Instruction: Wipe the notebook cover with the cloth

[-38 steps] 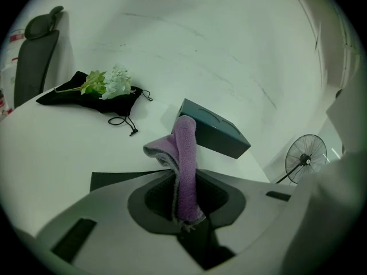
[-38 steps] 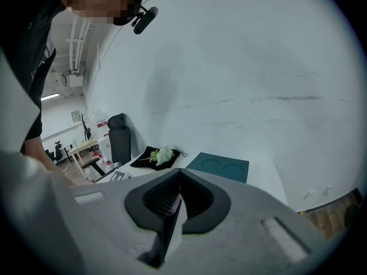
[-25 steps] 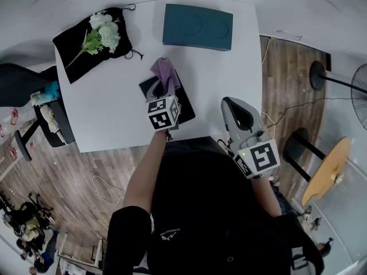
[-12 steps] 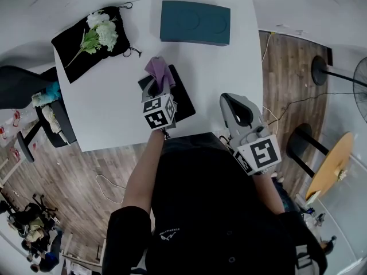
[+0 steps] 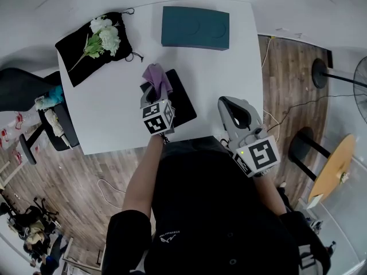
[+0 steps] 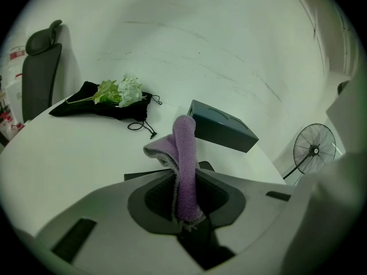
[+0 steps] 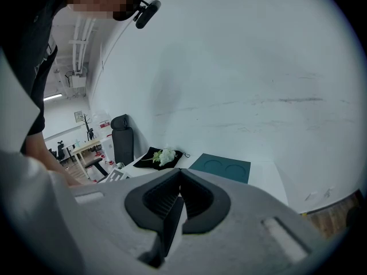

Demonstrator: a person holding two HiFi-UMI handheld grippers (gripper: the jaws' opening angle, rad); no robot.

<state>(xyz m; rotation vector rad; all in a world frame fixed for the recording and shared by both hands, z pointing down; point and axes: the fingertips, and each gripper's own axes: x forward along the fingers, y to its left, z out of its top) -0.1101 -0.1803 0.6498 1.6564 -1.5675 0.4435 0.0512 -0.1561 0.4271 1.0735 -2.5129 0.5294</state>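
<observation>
- Head view: a white table fills the upper middle, above wooden floor.
- The left gripper sits near the view's centre over the table. Its jaws point toward 12 o'clock and clamp a purple cloth, which bunches up beyond the tips.
- A black notebook lies flat under the gripper and cloth, reaching toward 4 o'clock from them. I cannot tell from here whether the cloth touches the cover.
- A teal box lies at 12 o'clock, near the table's far edge.
- A black drawstring bag lies at 10 o'clock, with white flowers on it.
- The right gripper is at 3 o'clock from the notebook, at the table's near right corner, well apart from the cloth.
- Left gripper view: the jaws are pressed onto the purple cloth, which stands up between them and folds over toward 10 o'clock.
- Dark corners of the notebook show just past the jaws, below the cloth.
- The teal box is at 1 o'clock behind it, and the flowers and bag are at 11 o'clock.
- A floor fan stands at 3 o'clock.
- Right gripper view: the jaws are closed together with nothing between them.
- Beyond them, the teal box shows at 1 o'clock, the flowers at 12 o'clock, and a dark office chair at 11 o'clock.
</observation>
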